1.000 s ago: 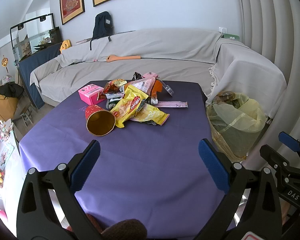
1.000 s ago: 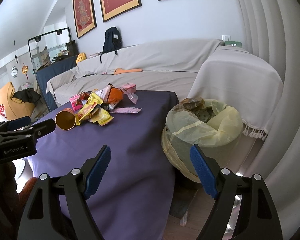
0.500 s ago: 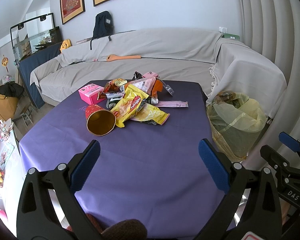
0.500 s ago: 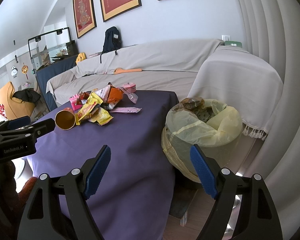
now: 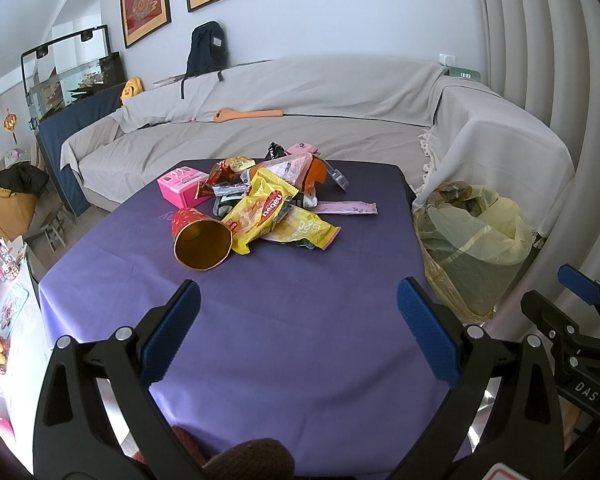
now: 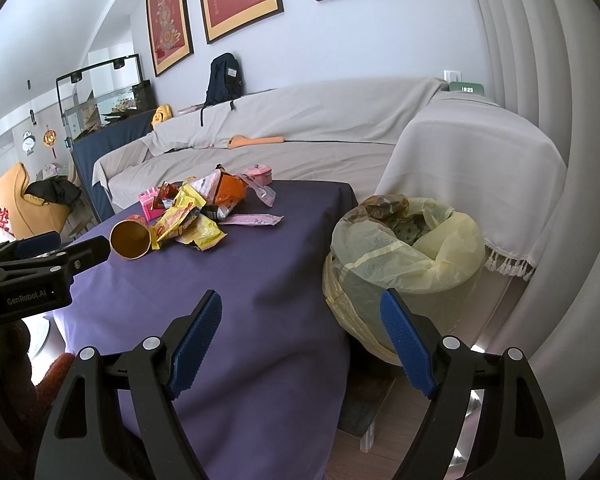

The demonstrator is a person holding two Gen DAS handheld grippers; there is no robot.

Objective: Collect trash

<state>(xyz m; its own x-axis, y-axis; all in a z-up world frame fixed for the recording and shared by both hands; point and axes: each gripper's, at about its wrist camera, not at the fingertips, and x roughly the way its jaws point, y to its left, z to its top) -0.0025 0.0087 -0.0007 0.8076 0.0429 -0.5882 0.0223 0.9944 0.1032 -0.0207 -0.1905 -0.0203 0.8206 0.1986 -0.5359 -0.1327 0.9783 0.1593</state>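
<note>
While both tools hover at the near edge of the purple-clothed surface [image 5: 300, 320], the trash pile [image 5: 276, 200] lies on its far half, well apart from either. Left hand-held gripper [image 5: 298, 334]: released, jaws spread wide, nothing between them; the pile sits ahead of it beyond bare cloth. Right hand-held gripper [image 6: 300, 340]: likewise released and holding nothing, aimed between the surface's right edge and the lined trash bin [image 6: 404, 256]. A red paper cup [image 5: 202, 240] lies on its side at the pile's near-left edge, touching a yellow snack bag [image 5: 260, 210]. A pink box [image 5: 182, 190] stands just left of the pile.
</note>
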